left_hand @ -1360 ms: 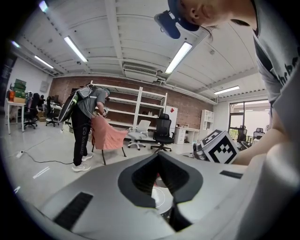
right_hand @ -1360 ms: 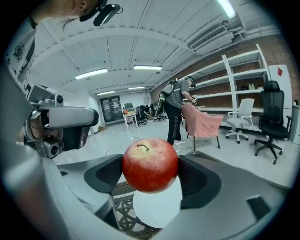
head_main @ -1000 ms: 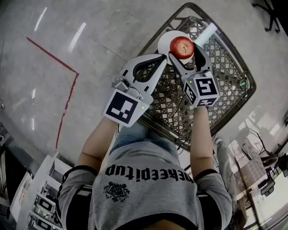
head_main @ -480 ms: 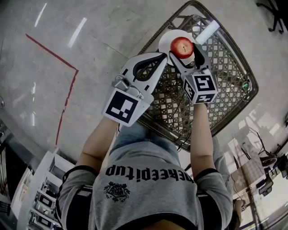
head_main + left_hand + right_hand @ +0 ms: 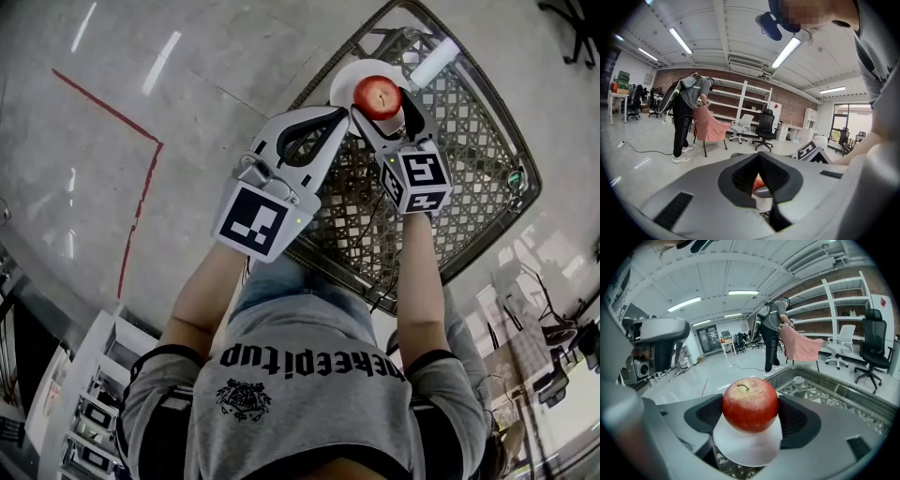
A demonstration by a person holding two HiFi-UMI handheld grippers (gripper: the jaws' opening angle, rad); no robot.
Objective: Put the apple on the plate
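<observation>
My right claw point(image 5: 380, 110) was closed on the apple point(image 5: 378, 97), one pad against each flank of the fruit. The apple was upright: its stem-to-base axis stood vertical, the stem at the top and curling slightly toward my left. Being nearly round, it had no other long axis to speak of.

It sat directly over the white plate point(image 5: 349, 79), above the plate's middle. I could not tell whether its underside touched the plate or hung just clear of it. The plate lay near the far corner of the woven metal desk point(image 5: 469, 178).

My left claw point(image 5: 342, 114) had its jaws together with nothing between them. Its tips were at the plate's near-left edge, just beside the right claw and the apple.

A white cylinder point(image 5: 433, 64) lay on the desk just beyond the plate on the right, tilted away from it. A small round object point(image 5: 512, 175) sat near the desk's right rim, well apart from the plate. On the floor to the left ran a red line point(image 5: 141, 202). Farther back in the room, a person point(image 5: 773, 336) stood bent over a chair draped in pink cloth.
</observation>
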